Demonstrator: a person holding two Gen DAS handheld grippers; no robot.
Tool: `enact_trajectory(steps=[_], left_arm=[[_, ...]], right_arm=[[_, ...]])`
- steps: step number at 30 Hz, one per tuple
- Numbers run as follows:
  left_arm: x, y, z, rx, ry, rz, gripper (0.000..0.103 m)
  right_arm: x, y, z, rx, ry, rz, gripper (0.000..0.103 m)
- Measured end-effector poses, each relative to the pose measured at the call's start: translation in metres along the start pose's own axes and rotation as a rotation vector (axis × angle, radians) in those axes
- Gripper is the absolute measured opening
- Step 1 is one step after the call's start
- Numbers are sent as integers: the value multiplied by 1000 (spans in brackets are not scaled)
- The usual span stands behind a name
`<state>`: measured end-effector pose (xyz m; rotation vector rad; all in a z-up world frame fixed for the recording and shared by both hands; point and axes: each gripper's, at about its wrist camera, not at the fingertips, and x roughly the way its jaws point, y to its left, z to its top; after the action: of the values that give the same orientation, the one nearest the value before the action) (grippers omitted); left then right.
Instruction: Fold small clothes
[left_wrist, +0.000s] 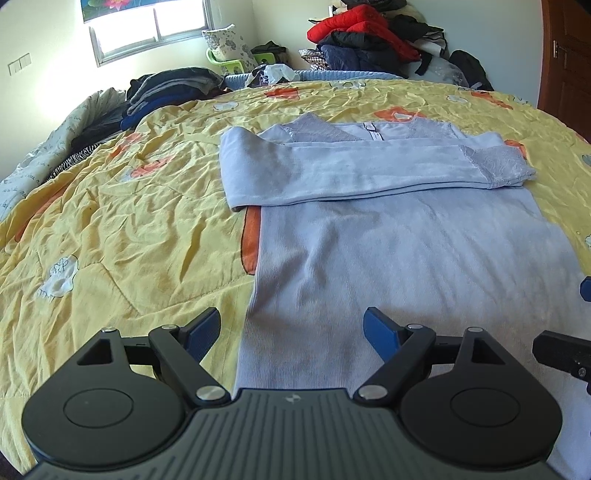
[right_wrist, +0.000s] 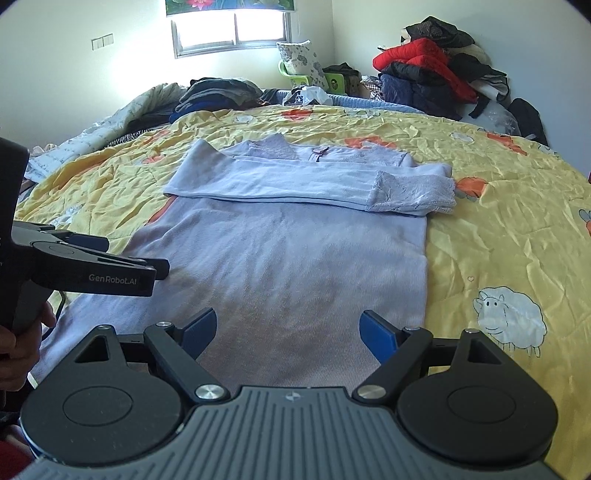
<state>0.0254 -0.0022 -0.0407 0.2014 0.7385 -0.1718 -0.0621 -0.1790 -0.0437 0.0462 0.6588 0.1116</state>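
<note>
A pale lilac long-sleeved top (left_wrist: 406, 251) (right_wrist: 291, 254) lies flat on the yellow bedspread (left_wrist: 129, 221) (right_wrist: 498, 236), collar at the far end. Both sleeves are folded across the chest, and their lace cuffs (left_wrist: 495, 166) (right_wrist: 413, 195) point right. My left gripper (left_wrist: 291, 328) hovers open over the top's near left edge, nothing between its blue pads. My right gripper (right_wrist: 288, 330) stands open above the near hem, empty too. In the right wrist view the left gripper (right_wrist: 92, 266) shows at the left edge, held by a hand (right_wrist: 26, 343).
Folded dark clothes (left_wrist: 170, 88) (right_wrist: 218, 92) are stacked at the bed's far left. A heap of red and dark jackets (left_wrist: 369, 33) (right_wrist: 428, 70) fills the far right corner. A green chair with a pillow (left_wrist: 229, 51) stands under the window. A wooden door (left_wrist: 565, 62) is at right.
</note>
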Motion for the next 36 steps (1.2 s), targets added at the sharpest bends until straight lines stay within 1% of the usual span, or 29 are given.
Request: enact_trajectory(steps=[3, 5, 8, 11, 13, 17, 21, 23, 26, 27, 29, 31, 33, 35, 36], left_arm=[[-2, 1, -1, 5, 6, -6, 85], [-3, 4, -2, 3, 24, -18, 85], [-8, 16, -4, -10, 35, -57, 85], [-14, 33, -10, -30, 47, -120, 85], [-20, 41, -14, -25, 58, -154, 85], [-35, 50, -24, 27, 52, -204, 85], [-47, 56, -35, 60, 44, -269, 85], [-50, 58, -39, 69, 55, -305, 85], [-52, 64, -45, 52, 88, -364, 85], [-53, 65, -47, 49, 98, -363, 85], [-52, 69, -51, 47, 109, -337, 85], [-50, 74, -54, 29, 137, -328, 85], [-48, 80, -56, -6, 164, -353, 85], [-50, 83, -57, -29, 172, -370, 85], [-51, 84, -57, -35, 179, -379, 85]], right_arm=[[-1, 0, -1, 0, 1, 2, 86], [-2, -1, -1, -1, 3, 10, 86], [-9, -5, -5, -8, -10, 33, 86], [-14, -13, -9, 3, -6, 37, 86], [-17, -18, -12, 9, 2, 44, 86], [-23, -26, -18, 5, 23, 66, 84], [-32, -31, -22, 7, 29, 78, 84], [-36, -35, -23, 18, 41, 85, 84], [-43, -43, -25, 30, 50, 90, 84], [-46, -47, -27, 35, 55, 97, 84], [-51, -53, -30, 43, 60, 116, 84], [-56, -58, -34, 51, 69, 130, 84], [-60, -62, -38, 60, 84, 140, 83], [-63, -64, -42, 59, 105, 143, 80], [-64, -65, -44, 58, 113, 143, 76]])
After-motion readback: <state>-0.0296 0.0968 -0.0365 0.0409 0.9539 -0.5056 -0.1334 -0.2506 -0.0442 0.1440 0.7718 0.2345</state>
